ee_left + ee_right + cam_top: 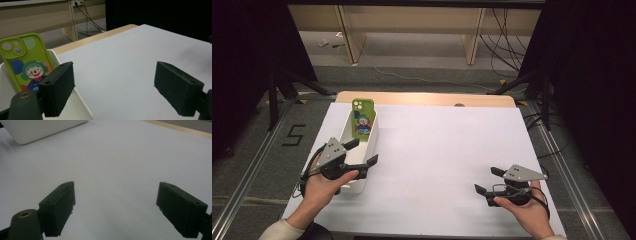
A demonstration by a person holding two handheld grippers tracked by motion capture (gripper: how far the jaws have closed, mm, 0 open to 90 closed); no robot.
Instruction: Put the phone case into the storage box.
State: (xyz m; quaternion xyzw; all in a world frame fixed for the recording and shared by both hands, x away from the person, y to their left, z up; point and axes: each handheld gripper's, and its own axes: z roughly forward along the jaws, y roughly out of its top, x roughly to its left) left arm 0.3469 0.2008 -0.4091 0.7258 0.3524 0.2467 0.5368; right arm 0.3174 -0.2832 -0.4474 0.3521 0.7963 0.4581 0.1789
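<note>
Here we hold the left gripper (361, 151) wide and empty astride the white bin's (362, 186) wall; the green phone case (363, 118) leans inside, just ahead. Closing now could tip the bin. Right gripper (486, 181) idles, spread.

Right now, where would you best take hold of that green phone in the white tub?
Probably its top edge, from above: the green phone leans upright against the white tub's far end, its camera end poking above the rim. The open left tool is nearest.
</note>
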